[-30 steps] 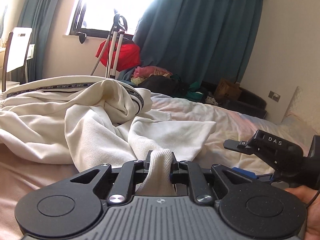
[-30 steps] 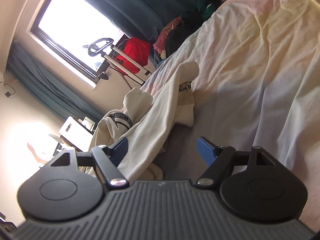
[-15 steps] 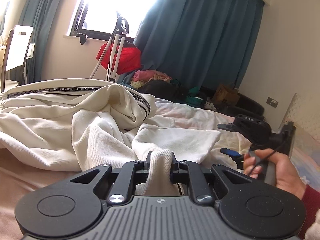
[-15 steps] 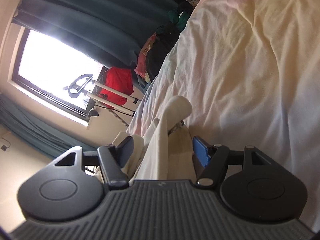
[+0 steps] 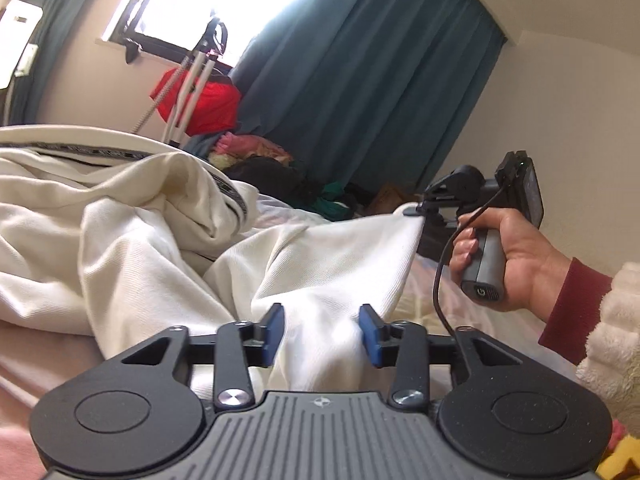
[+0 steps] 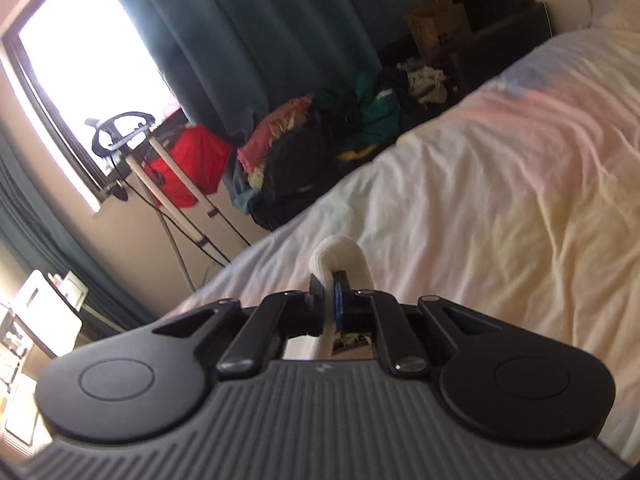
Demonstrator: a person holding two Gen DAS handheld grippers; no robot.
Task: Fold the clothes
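A cream-white garment (image 5: 132, 248) with a black printed band lies rumpled on the bed. My left gripper (image 5: 320, 330) is open, with a fold of the cloth lying loosely between its blue pads (image 5: 275, 328). My right gripper (image 6: 329, 300) is shut on a rolled edge of the same garment (image 6: 340, 252). In the left wrist view the right gripper (image 5: 424, 210) holds that corner lifted and taut at the right, gripped by a hand (image 5: 508, 256).
The bed sheet (image 6: 500, 200) stretches to the right. Beyond the bed are teal curtains (image 5: 360, 92), a pile of clothes (image 6: 320, 136), a red bag (image 5: 200, 104), a steamer stand (image 6: 160, 176) and a cardboard box (image 6: 436, 28).
My left gripper has opened and released the cloth. My right gripper has closed on the garment's edge and lifted it up to the right.
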